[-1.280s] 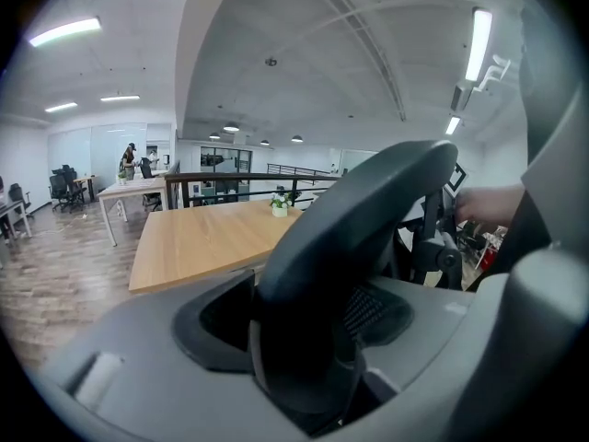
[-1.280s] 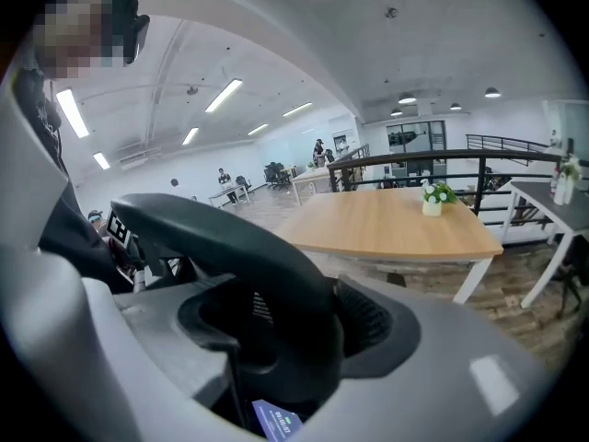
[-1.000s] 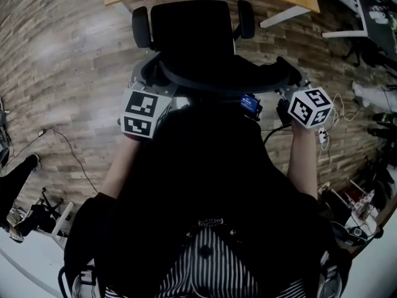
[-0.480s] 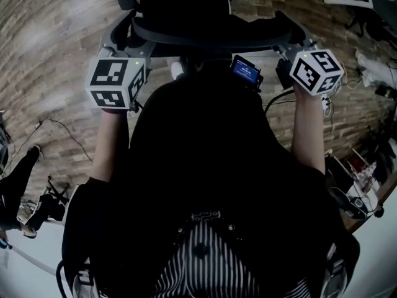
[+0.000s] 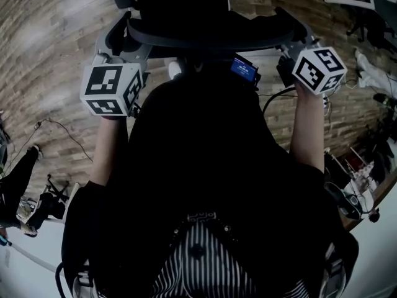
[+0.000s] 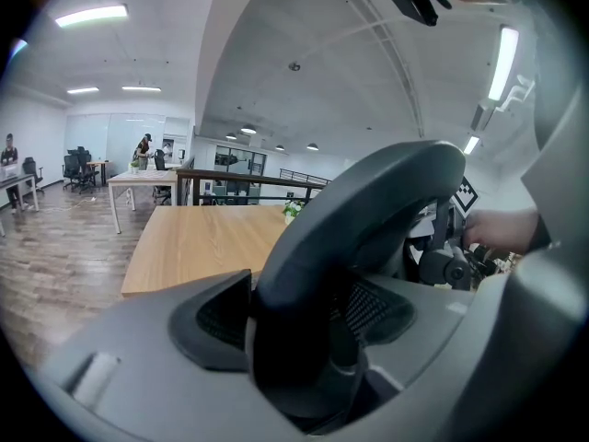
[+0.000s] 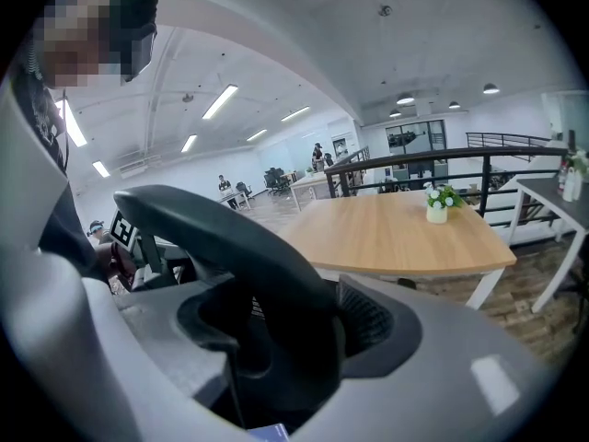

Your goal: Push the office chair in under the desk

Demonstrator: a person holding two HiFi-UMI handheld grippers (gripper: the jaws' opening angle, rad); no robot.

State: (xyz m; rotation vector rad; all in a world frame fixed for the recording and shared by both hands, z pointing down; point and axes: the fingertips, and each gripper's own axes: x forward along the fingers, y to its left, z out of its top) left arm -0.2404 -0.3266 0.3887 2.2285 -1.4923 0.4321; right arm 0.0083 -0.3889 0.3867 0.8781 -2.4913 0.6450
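The black office chair (image 5: 180,5) stands in front of me at the top of the head view, its seat toward the wooden desk (image 6: 202,238). Its curved backrest rim (image 5: 205,39) runs between my two grippers. My left gripper (image 5: 124,42) clasps the rim's left end; in the left gripper view (image 6: 294,330) the dark rim fills the gap between the pads, though the jaws have just been opening slightly. At the rim's right end my right gripper (image 5: 291,36) is shut on it, and the rim again sits between the pads (image 7: 285,330). The desk top (image 7: 405,233) lies just beyond.
A small potted plant (image 7: 438,205) stands on the desk. White desk legs (image 5: 347,2) and dark clutter (image 5: 372,30) are at the upper right. A cable (image 5: 68,148) lies on the wood floor at left, near a person's foot (image 5: 18,166).
The chair and both grippers have moved toward the desk, which has slid almost out of the head view's top. The left marker cube has shifted left.
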